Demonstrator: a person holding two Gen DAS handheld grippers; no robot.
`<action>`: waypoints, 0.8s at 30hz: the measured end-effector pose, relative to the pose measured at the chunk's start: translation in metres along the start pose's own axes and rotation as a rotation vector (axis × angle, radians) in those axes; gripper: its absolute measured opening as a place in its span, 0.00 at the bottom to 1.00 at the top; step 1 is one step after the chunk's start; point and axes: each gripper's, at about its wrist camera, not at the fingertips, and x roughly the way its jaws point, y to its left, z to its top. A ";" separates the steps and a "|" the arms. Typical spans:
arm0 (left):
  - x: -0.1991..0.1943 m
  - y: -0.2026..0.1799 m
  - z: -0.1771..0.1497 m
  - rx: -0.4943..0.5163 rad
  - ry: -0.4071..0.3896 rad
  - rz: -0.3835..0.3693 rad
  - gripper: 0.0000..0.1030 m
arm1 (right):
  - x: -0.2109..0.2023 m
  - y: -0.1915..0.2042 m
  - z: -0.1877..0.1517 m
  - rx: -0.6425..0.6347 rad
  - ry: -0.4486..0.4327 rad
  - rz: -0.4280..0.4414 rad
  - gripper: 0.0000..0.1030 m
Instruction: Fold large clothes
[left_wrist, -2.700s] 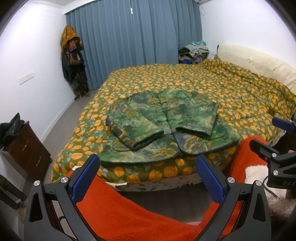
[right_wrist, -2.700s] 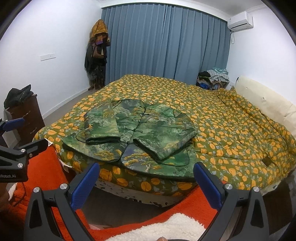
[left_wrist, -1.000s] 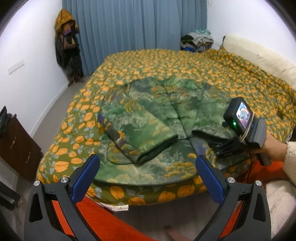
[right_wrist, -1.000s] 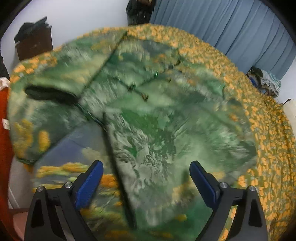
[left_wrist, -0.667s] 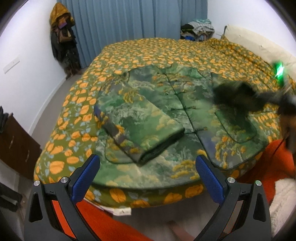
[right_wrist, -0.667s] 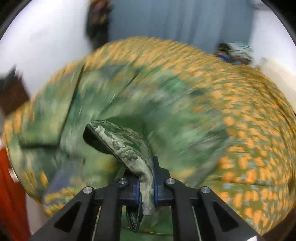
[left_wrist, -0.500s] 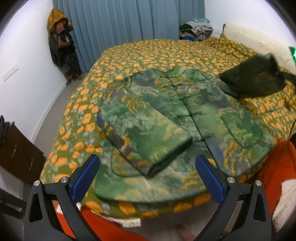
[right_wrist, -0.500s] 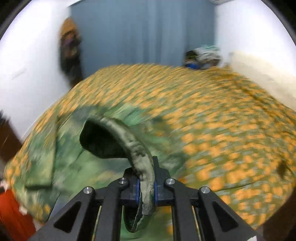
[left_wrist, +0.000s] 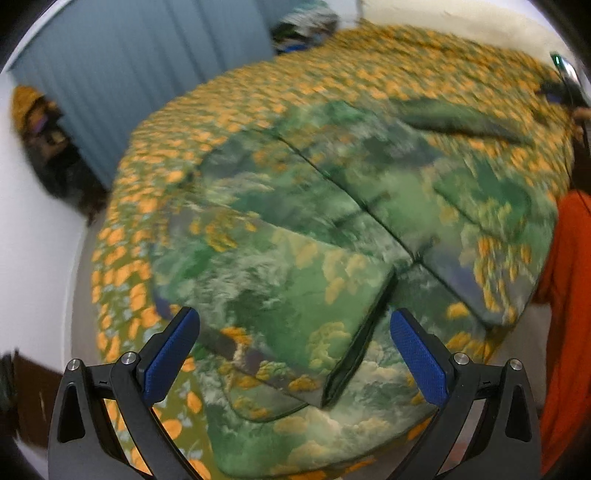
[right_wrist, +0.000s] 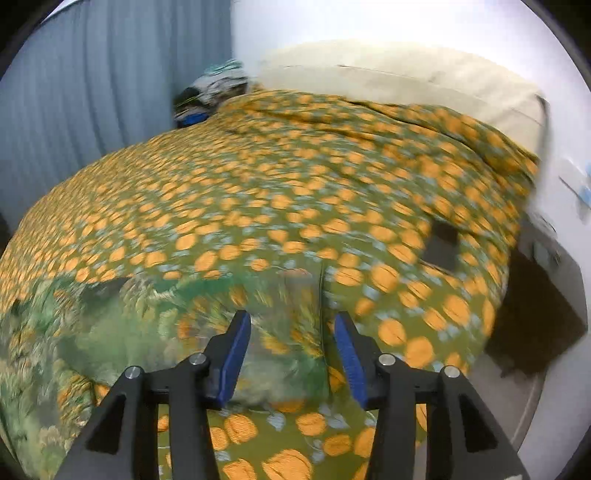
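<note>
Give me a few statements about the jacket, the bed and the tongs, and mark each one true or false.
1. The jacket lies on the bed. True.
2. One sleeve is folded across the jacket's front. True.
3. The left tongs are clamped on the sleeve. False: they are wide open, with nothing pressed between the pads.
4. The bedspread is plain white. False: it is olive green with orange blotches.
5. The right tongs pinch cloth tightly. False: the jaws are opening and the pads press on nothing; jacket cloth shows beyond the gap.
6. Blue curtains hang behind the bed. True.
</note>
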 end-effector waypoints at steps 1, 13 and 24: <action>0.010 -0.002 -0.001 0.027 0.019 -0.013 1.00 | -0.008 0.002 -0.006 -0.014 -0.008 0.024 0.47; 0.084 -0.004 -0.010 0.113 0.126 -0.110 0.55 | -0.130 0.128 -0.131 -0.258 -0.033 0.482 0.50; -0.048 0.152 -0.012 -0.411 -0.151 -0.083 0.05 | -0.200 0.199 -0.192 -0.442 -0.103 0.640 0.51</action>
